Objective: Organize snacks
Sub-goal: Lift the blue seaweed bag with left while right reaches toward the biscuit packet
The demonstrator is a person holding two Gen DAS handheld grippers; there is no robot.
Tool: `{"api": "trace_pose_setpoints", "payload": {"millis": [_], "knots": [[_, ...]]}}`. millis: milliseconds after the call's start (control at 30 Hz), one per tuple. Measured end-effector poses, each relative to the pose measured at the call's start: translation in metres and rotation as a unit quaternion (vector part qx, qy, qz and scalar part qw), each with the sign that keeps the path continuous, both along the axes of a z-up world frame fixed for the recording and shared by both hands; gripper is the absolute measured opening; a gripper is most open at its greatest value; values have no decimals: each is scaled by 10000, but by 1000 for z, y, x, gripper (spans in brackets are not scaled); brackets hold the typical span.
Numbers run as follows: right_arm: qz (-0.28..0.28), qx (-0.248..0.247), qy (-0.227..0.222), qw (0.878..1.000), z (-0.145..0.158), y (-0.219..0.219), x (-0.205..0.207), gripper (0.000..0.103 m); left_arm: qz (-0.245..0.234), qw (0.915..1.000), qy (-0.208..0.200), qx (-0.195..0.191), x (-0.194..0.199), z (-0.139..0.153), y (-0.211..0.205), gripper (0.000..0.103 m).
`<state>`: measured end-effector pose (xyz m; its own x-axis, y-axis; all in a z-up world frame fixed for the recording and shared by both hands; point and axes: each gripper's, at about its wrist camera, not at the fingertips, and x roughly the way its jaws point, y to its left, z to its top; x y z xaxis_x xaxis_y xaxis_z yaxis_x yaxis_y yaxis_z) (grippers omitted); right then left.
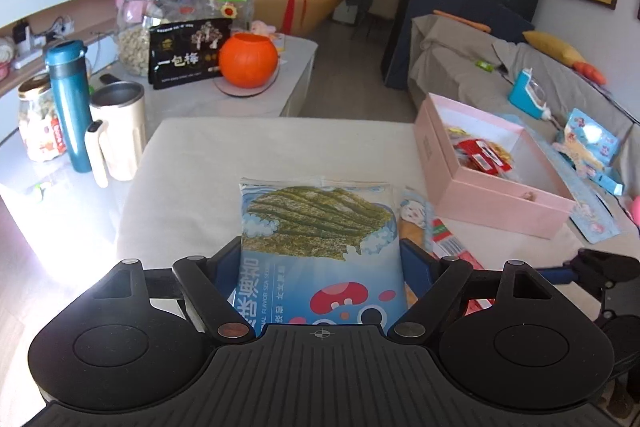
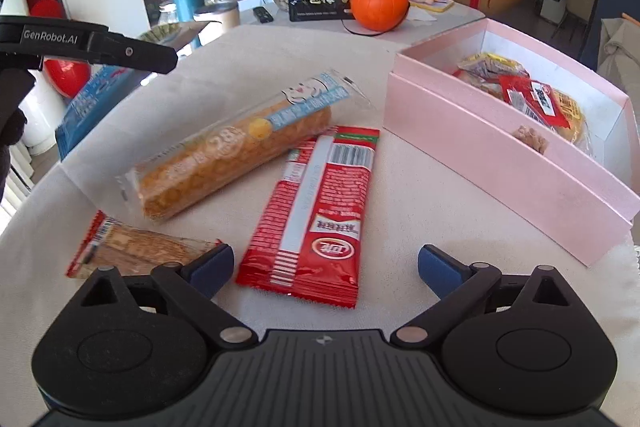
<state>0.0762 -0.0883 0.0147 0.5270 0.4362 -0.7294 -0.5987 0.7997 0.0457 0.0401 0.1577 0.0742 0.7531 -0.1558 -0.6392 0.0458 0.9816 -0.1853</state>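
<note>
My left gripper (image 1: 322, 259) is shut on a blue seaweed snack bag (image 1: 320, 227), held by its sides above the white table (image 1: 192, 163). In the right wrist view the same bag (image 2: 88, 103) shows at the left under the left gripper's arm. My right gripper (image 2: 326, 263) is open and empty, low over the table with a red snack packet (image 2: 316, 215) between its fingers. A long orange biscuit roll (image 2: 232, 151) lies behind it. A small brown snack pack (image 2: 136, 247) lies by the left fingertip (image 2: 212, 263). The open pink box (image 2: 500, 163) at the right holds several snacks.
A second table (image 1: 256, 99) behind holds an orange pumpkin bowl (image 1: 248, 61), a black snack bag (image 1: 186, 55), a glass jar (image 1: 152, 23), a teal flask (image 1: 70, 107), a cream mug (image 1: 120, 135). A sofa (image 1: 520, 75) stands at the right.
</note>
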Motion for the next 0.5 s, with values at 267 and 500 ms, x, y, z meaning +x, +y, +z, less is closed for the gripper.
{"api": "trace_pose_setpoints", "payload": {"millis": [267, 500], "knots": [[1017, 75, 74, 9948, 13, 39, -39, 99, 330, 9983, 394, 261, -32, -15, -7, 85], [1019, -606, -193, 9928, -1, 65, -43, 97, 51, 9988, 456, 159, -43, -18, -27, 85]]}}
